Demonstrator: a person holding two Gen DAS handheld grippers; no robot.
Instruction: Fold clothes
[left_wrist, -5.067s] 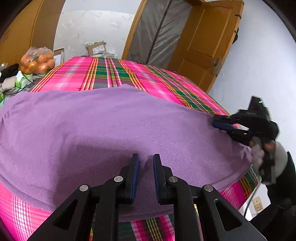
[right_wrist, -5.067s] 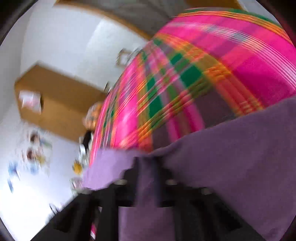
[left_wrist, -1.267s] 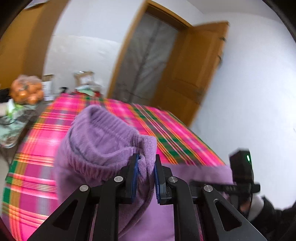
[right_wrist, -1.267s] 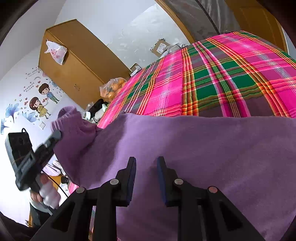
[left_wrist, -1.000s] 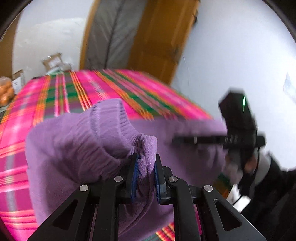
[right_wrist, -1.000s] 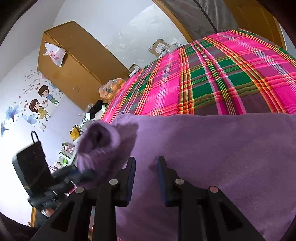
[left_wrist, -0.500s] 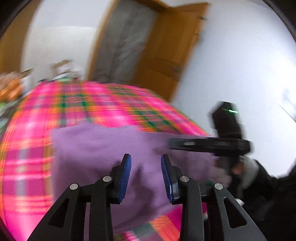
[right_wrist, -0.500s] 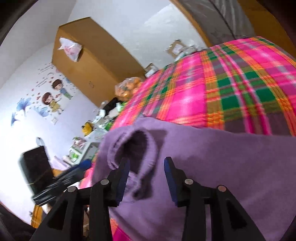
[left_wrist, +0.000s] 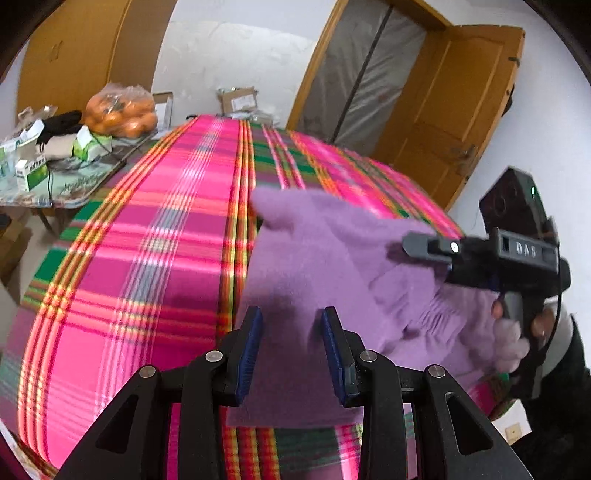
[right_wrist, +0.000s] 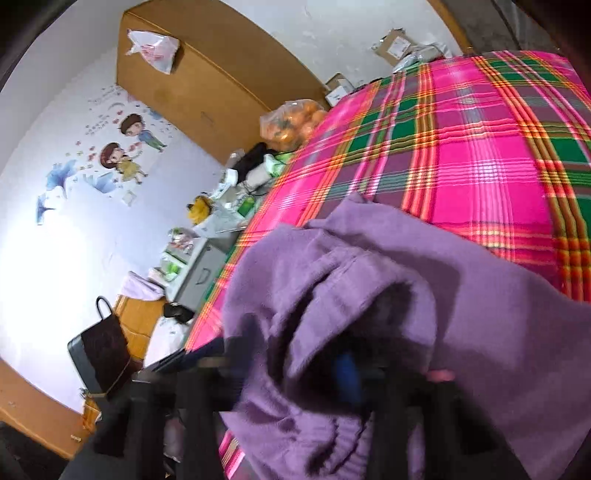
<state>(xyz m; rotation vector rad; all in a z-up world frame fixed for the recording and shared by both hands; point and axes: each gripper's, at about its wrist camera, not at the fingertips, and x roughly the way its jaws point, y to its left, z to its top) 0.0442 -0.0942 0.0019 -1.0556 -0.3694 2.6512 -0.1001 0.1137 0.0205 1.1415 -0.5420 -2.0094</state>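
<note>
Left wrist view: left tongs (left_wrist: 291, 350) gape over purple garment (left_wrist: 314, 266); right tongs' (left_wrist: 424, 245) state unclear.

Even, soft indoor light, bright overall. Right wrist view: wall (right_wrist: 55, 229) blown out by glare at 9 o'clock; lower foreground smeared by motion blur. Both views: heavy fisheye bending, dark vignette at corners.

The purple fleece garment (left_wrist: 317, 266) lies on the pink-and-green plaid bed (left_wrist: 155, 236), near its front edge and toward the right side. It is soft and fuzzy, doubled over itself, flat on the left and bunched into ribbed folds at the right, where one edge spills off the bed. Close up, the folds (right_wrist: 351, 295) gape open.
</note>
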